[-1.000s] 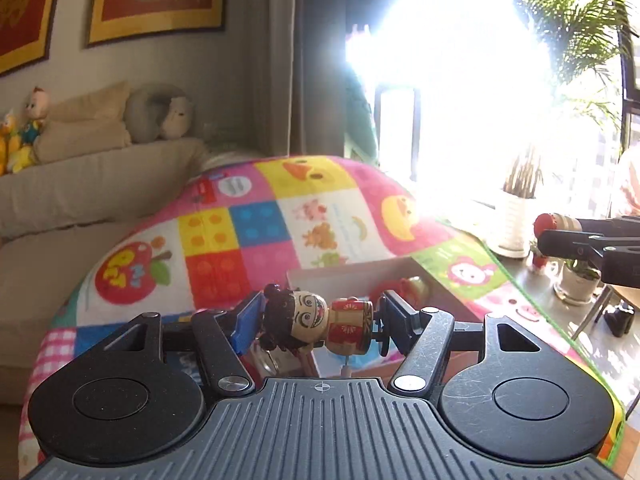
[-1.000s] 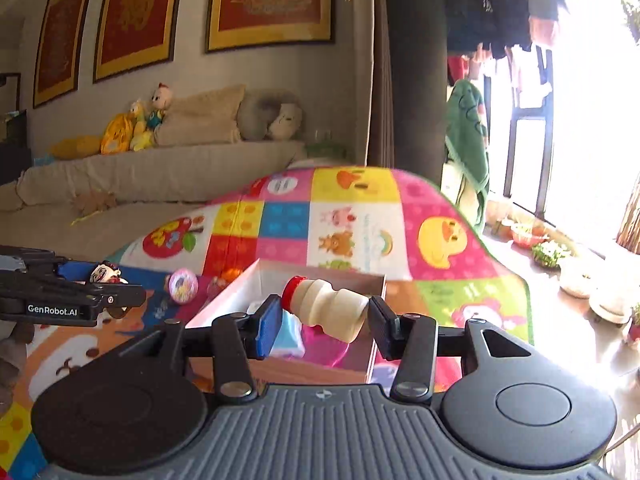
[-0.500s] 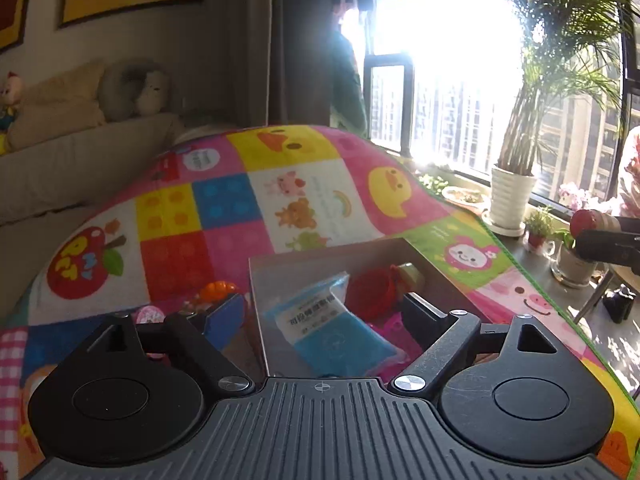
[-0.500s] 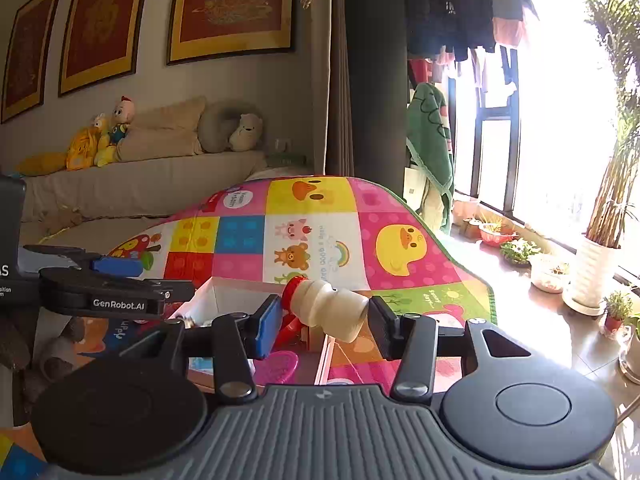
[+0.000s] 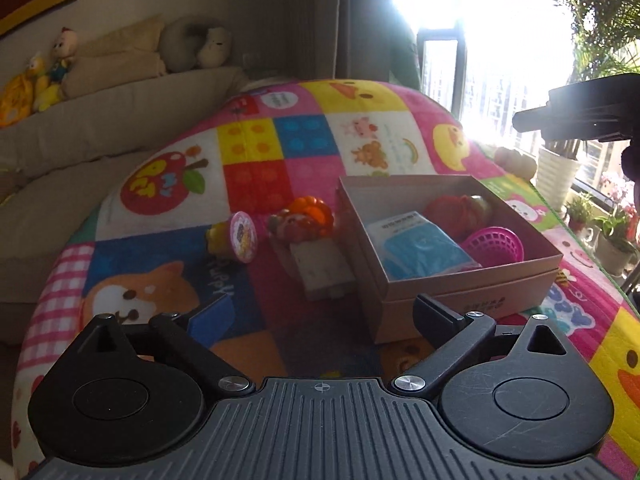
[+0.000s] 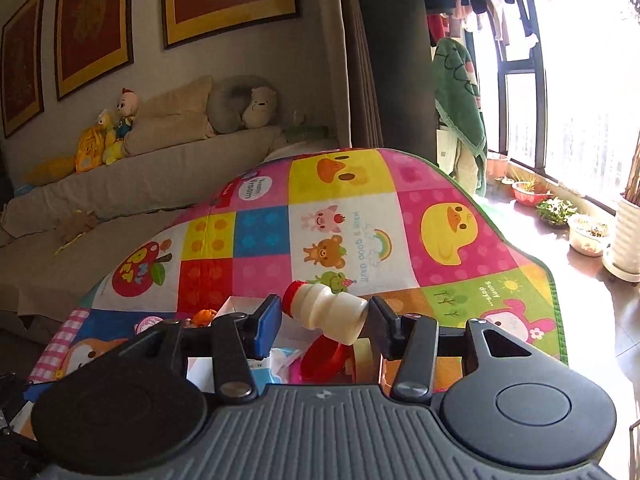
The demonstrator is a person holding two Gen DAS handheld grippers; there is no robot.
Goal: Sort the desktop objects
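Observation:
A cardboard box (image 5: 472, 276) sits on the colourful play mat (image 5: 256, 184). It holds a blue packet (image 5: 420, 246), a pink basket (image 5: 496, 244) and a red item (image 5: 452, 210). My left gripper (image 5: 320, 316) is open and empty, pulled back in front of the box. Left of the box lie an orange toy (image 5: 304, 220), a small pudding cup (image 5: 238, 236) and a beige carton (image 5: 320, 268). My right gripper (image 6: 324, 318) is shut on a white yogurt bottle (image 6: 326, 312) with a red cap, held above the box (image 6: 232, 304).
A beige sofa (image 5: 100, 120) with cushions and plush toys stands behind the mat. Potted plants (image 5: 560, 176) line the bright window at the right. The right gripper's body shows at the upper right of the left wrist view (image 5: 584, 114).
My left gripper let go of the little doll figure, opened and drew back from the box. My right gripper rose with the yogurt bottle still held.

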